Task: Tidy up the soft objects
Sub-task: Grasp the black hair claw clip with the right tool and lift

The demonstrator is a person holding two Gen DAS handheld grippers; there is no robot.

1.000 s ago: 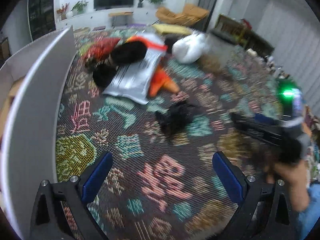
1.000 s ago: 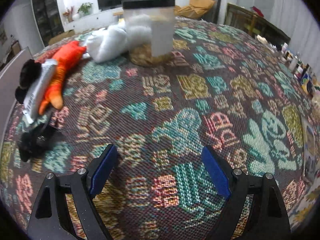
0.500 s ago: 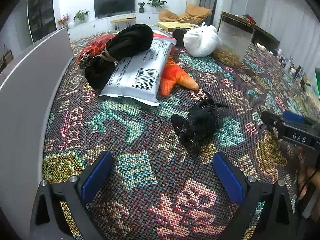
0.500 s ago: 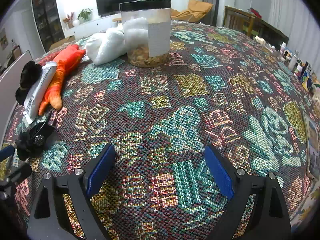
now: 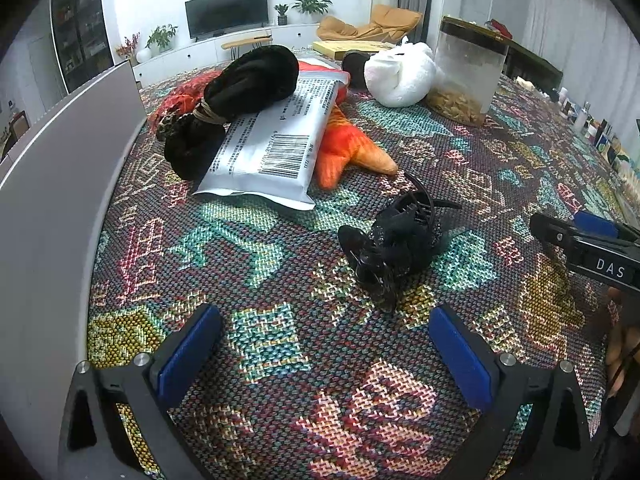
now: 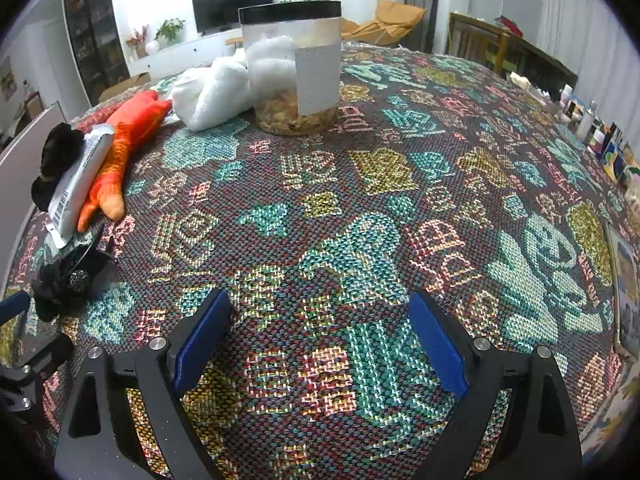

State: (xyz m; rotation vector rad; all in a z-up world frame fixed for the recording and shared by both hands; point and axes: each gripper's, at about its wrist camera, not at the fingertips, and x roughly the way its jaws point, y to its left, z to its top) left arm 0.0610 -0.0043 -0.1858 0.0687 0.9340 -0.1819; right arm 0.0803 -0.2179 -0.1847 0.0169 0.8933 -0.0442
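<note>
Sorting looks barely begun: both the left gripper (image 5: 324, 344) and right gripper (image 6: 320, 336) gape empty, the black hair clip (image 5: 394, 246) (just ahead of the left) and the soft pile (image 5: 256, 120) beyond it unsorted

desk cover (image 6: 384, 184): coarse woven cloth, matt, many-coloured.
packet (image 5: 272, 140): glossy silver plastic film, printed.
orange toy (image 5: 348, 152): soft plush.
white toy (image 5: 400, 76): fluffy plush.
black bundle (image 5: 248, 88): matt, fuzzy cloth.
jar (image 6: 298, 72): clear plastic, smooth black lid.
tool pads (image 6: 200, 340): matt blue; black plastic arms, metal screws.
panel, nine o'clock (image 5: 48, 184): smooth, matt grey.
</note>
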